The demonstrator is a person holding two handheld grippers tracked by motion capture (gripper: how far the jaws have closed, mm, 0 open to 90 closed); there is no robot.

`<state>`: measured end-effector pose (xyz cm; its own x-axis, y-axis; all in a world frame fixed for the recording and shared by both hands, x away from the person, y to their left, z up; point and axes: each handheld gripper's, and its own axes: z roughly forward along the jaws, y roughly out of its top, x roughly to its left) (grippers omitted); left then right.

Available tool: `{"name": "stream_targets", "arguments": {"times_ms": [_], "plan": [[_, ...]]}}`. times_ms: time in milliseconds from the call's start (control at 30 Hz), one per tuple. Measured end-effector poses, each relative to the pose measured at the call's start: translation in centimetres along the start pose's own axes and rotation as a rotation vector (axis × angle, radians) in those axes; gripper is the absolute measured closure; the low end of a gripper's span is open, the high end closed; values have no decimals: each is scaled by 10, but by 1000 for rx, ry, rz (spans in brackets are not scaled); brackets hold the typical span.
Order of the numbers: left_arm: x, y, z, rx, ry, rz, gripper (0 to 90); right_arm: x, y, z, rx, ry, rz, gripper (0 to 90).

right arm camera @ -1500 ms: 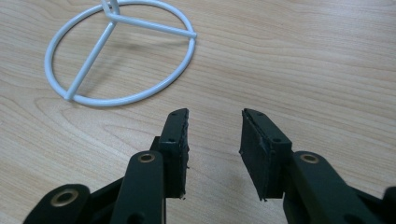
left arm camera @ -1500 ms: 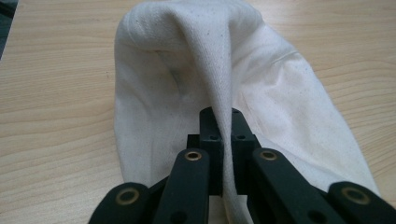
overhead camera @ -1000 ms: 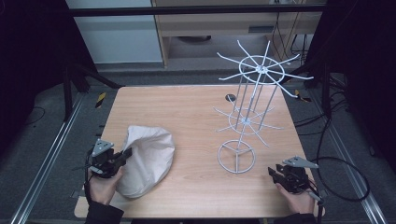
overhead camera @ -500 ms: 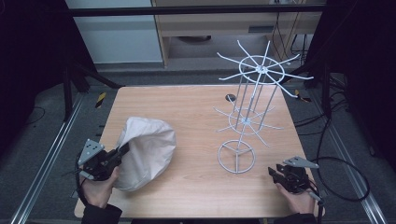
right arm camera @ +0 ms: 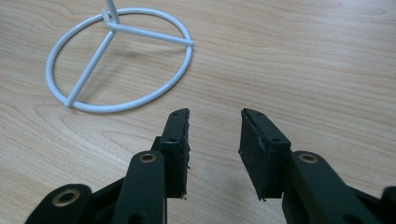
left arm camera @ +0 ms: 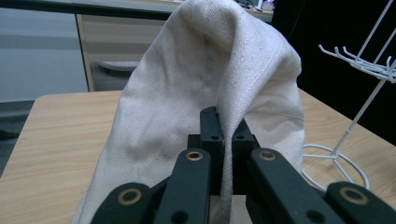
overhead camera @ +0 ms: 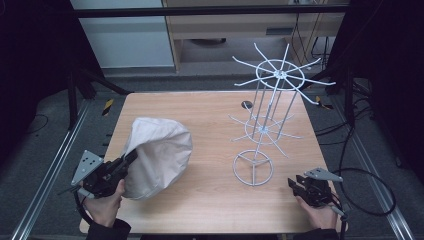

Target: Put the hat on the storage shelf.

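Gripping a fold of the cream cloth bag, the left tool lifts it at the worktop's seven o'clock. At five o'clock the right tool, jaws apart after just narrowing, holds nothing, near the white wire rack.

No readable text, labels, brands or numbers in any view. Cloth bag is plain, no print. White wire rack carries no tag. Desk surface is bare woodgrain, no markings. Only sign-like thing: yellow-black hazard stripe tape on the floor left of the desk, no lettering.
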<state>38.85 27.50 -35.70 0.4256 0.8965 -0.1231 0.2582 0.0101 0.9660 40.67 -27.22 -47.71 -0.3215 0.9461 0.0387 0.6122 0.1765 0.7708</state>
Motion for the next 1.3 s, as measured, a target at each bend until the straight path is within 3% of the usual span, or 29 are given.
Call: {"name": "stream_targets", "arguments": {"times_ms": [467,867,1300], "plan": [[-7,29,0,-122,-48,-33,885,0,-1,0,-9,-9,-10,633],[-22,51,4,-226,-116,-73,886,-1,-3,2,-23,-17,-19,537],[-36,70,8,-335,-192,-99,885,-1,-4,3,-28,-22,-21,505]]}}
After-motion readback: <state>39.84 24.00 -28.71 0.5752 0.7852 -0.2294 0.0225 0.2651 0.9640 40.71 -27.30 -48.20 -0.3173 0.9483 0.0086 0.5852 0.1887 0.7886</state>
